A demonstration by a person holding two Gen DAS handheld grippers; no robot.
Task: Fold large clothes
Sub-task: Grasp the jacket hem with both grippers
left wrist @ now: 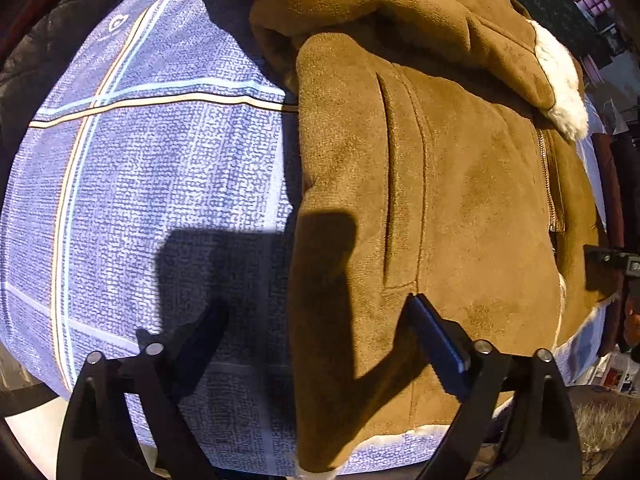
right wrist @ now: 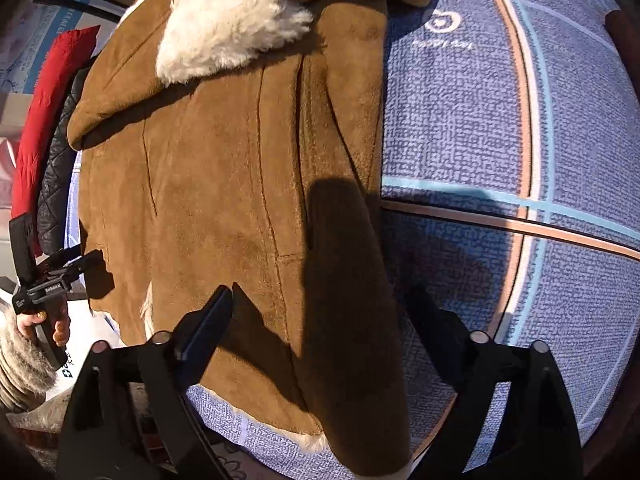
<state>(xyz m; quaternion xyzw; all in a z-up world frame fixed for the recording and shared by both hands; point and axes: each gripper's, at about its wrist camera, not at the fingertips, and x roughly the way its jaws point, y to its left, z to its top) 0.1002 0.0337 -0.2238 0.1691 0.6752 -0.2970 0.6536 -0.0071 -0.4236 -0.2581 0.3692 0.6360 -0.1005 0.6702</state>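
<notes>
Jacket (left wrist: pixel 460 184) is lying flat on the blue cloth (left wrist: pixel 160 168), sleeves folded in; left gripper (left wrist: pixel 316 344) and right gripper (right wrist: pixel 324 332) are straddling its side edges, fingers spread, likely readying the next fold

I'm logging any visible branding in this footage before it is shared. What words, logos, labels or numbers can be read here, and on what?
Nothing can be read for certain.
White round logo with a line of letters under it, on the blue cloth: too blurred to read.
Same logo on the cloth in the left wrist view: too small.
White print on the other gripper's black body: too small.
Brown jacket: no text visible.
</notes>
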